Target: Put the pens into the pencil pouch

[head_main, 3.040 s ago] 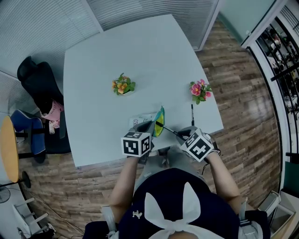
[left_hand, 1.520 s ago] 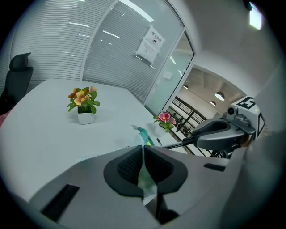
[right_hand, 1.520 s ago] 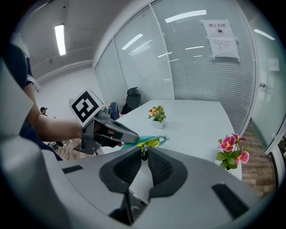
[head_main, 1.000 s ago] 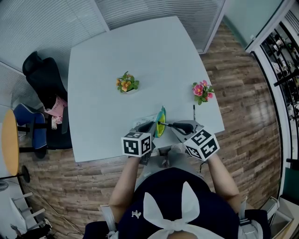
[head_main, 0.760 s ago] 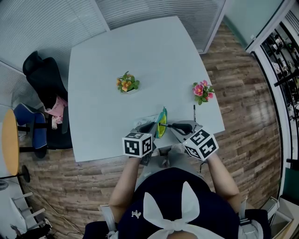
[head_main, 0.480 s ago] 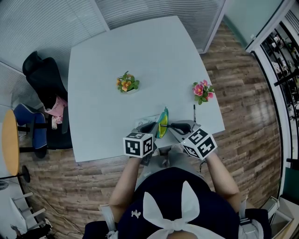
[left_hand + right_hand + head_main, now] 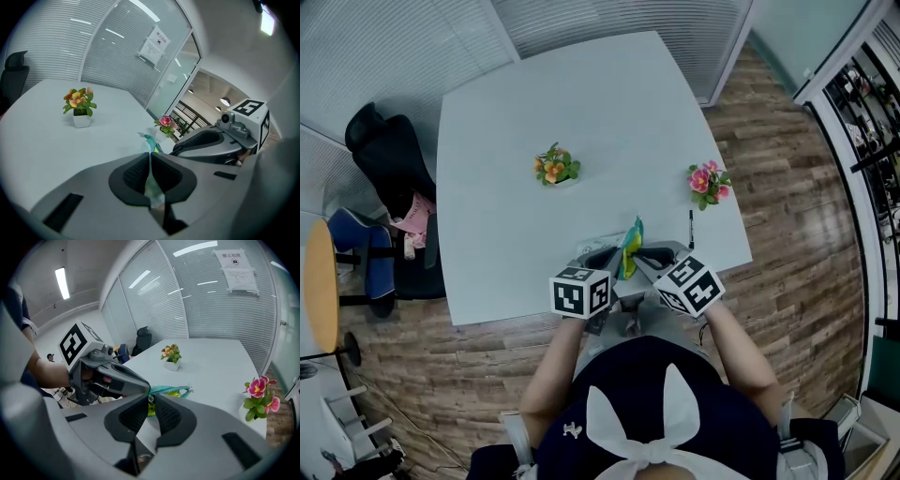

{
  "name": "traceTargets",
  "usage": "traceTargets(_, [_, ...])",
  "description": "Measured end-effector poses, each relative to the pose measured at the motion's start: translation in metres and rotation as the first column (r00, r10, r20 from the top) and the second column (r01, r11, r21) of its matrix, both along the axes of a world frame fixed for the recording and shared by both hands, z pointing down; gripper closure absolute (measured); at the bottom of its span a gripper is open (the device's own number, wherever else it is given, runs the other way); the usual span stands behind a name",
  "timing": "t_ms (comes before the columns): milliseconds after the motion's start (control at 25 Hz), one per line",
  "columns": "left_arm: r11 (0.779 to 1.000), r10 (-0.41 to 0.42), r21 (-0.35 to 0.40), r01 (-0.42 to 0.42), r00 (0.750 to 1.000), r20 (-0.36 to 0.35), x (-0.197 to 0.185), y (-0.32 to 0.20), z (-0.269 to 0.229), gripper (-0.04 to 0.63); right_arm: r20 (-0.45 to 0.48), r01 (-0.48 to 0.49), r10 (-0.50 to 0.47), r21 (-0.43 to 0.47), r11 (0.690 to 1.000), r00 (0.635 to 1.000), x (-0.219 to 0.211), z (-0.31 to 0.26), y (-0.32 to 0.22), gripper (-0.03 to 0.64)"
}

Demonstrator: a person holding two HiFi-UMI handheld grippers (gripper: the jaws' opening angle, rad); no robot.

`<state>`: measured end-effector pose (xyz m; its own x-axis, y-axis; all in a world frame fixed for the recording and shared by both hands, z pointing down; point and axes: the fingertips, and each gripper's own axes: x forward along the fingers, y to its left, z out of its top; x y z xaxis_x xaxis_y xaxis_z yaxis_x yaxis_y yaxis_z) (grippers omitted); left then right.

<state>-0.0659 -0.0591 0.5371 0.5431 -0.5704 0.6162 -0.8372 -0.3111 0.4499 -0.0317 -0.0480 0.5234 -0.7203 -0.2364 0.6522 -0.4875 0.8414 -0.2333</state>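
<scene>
Closing in: your right tool (image 7: 152,397), pinching the pen (image 7: 150,400), has moved up against the pouch (image 7: 630,251) mouth, so the pen looks nearly in. Left tool (image 7: 150,157) is clamped on the pouch rim. Second pen (image 7: 691,228) lies right of the right tool.

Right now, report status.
Left claw shut on pouch edge. Right claw shut on pen at pouch mouth. Second pen on table. Nothing blocking.
</scene>
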Motion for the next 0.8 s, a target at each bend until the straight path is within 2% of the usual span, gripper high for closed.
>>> traceTargets(800, [1.0,-0.003,-0.005,0.003,1.0,-0.025,0.004,0.002,-0.003,0.565,-0.042,0.021,-0.022,-0.02,1.0,0.999,-0.006,0.02,0.005,0.551])
